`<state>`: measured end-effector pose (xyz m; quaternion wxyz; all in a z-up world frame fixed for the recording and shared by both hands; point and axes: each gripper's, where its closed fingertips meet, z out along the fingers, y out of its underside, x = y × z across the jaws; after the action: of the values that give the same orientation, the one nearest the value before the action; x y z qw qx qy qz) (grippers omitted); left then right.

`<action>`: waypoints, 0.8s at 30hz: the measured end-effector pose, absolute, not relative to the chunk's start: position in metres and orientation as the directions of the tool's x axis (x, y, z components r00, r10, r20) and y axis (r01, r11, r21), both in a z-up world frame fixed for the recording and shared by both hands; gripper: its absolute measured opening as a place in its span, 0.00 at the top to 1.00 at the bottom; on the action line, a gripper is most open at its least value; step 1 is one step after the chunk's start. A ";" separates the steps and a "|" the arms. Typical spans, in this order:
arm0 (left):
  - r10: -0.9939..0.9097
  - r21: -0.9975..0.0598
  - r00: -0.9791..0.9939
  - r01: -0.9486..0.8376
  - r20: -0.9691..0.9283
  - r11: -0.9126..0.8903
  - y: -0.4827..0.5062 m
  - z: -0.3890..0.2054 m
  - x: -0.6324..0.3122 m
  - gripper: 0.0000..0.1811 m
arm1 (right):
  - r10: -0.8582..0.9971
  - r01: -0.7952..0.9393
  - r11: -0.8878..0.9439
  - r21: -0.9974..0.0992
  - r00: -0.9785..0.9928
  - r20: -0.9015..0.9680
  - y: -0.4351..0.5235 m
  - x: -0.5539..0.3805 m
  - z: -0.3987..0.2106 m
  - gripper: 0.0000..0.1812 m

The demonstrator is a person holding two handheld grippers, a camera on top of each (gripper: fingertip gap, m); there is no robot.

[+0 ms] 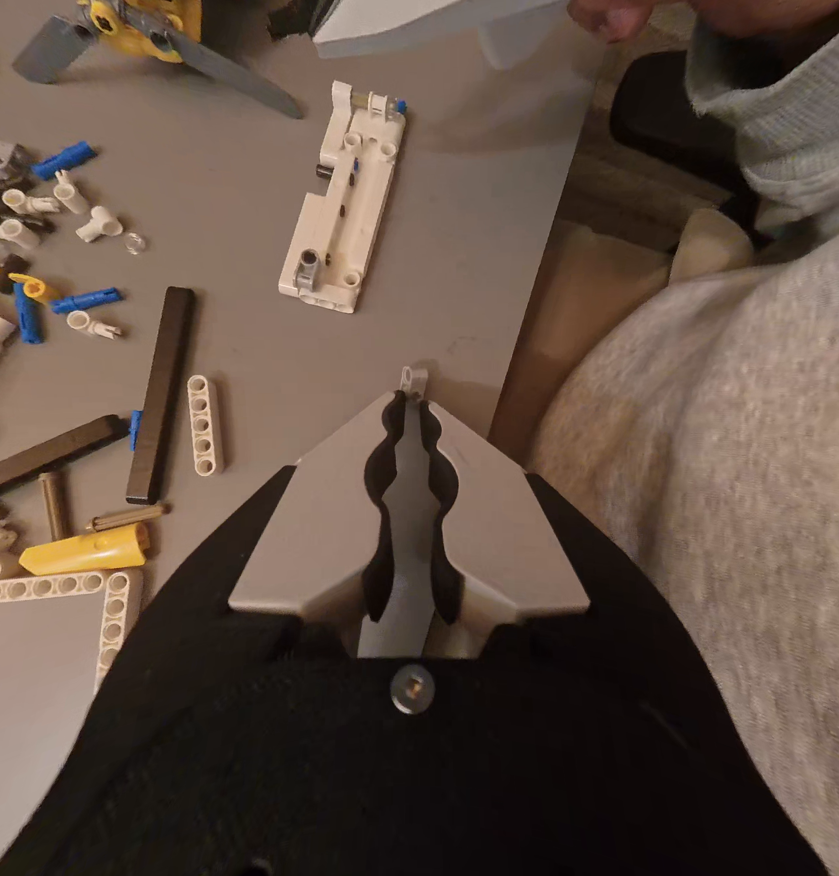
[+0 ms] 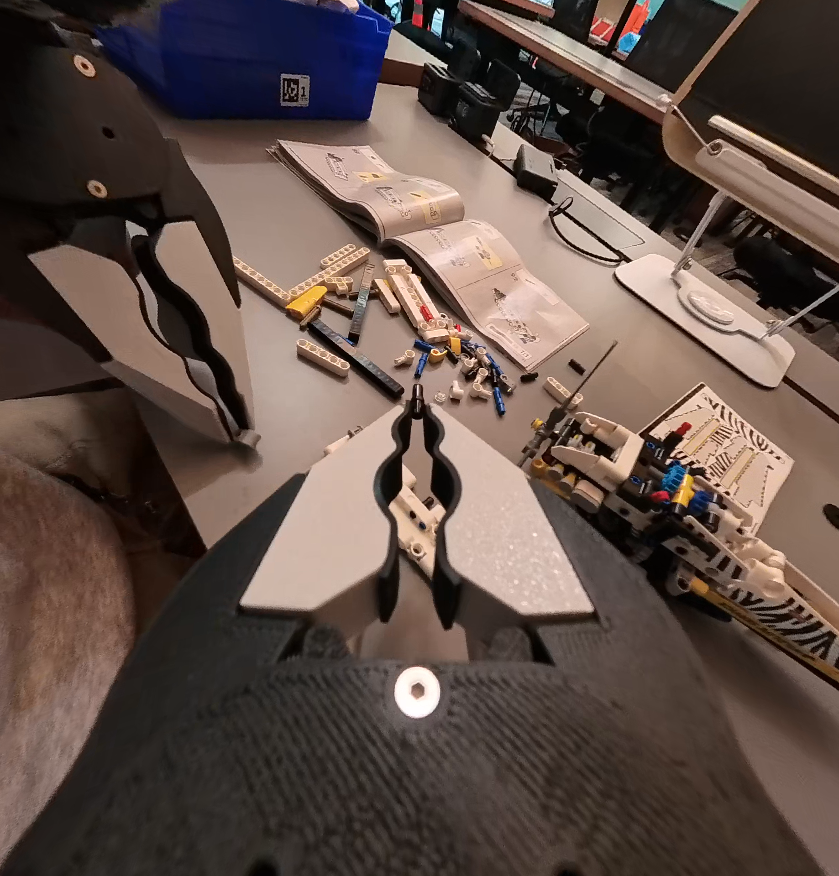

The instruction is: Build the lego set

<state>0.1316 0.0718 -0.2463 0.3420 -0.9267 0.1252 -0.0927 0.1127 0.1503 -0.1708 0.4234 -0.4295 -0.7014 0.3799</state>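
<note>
I am seeing left gripper [image 1: 412, 397] jaws pinching small light-grey connector [image 1: 414, 379], pointing forward. Right gripper [image 2: 416, 411] jaws clenching black pin [image 2: 416, 394], long axis forward. White panel assembly [image 1: 346, 199] lying flat on tabletop [image 1: 247, 332].

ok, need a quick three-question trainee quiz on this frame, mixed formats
1. True or false: the right gripper is shut on a black pin.
2. The left gripper pinches: A) a blue pin, B) a small pale connector, C) a yellow panel.
3. Fill in: the instruction booklet lies ____ on the table.

Key: 1 true; 2 B; 3 open.
</note>
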 end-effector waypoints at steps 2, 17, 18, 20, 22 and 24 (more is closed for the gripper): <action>-0.304 -0.662 0.945 -0.153 0.118 -0.733 0.072 -0.246 0.137 0.97 | 0.924 0.280 0.343 -0.897 -0.270 0.270 0.151 0.114 -0.170 0.98; -0.213 -0.700 0.943 0.029 0.256 -0.714 0.081 -0.242 0.148 0.88 | 0.928 0.285 0.343 -0.895 -0.251 0.276 0.156 0.119 -0.165 0.98; -0.199 -0.702 0.949 0.031 0.244 -0.712 0.081 -0.244 0.147 0.88 | 0.926 0.293 0.345 -0.892 -0.258 0.274 0.156 0.119 -0.166 0.98; -0.169 -0.719 0.959 0.047 0.226 -0.693 0.084 -0.244 0.144 0.87 | 0.918 0.315 0.357 -0.879 -0.295 0.267 0.150 0.120 -0.170 0.98; -0.147 -0.756 0.966 0.068 0.214 -0.651 0.086 -0.237 0.139 0.87 | 0.892 0.352 0.386 -0.852 -0.378 0.248 0.137 0.123 -0.181 0.98; -0.146 -0.810 0.956 0.128 0.254 -0.572 0.090 -0.220 0.137 0.87 | 0.853 0.377 0.431 -0.820 -0.466 0.235 0.120 0.127 -0.192 0.98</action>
<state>0.1367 0.0896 -0.2204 0.4627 -0.8741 0.0053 -0.1478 0.1272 0.1203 -0.1920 0.3329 -0.3955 -0.7776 0.3580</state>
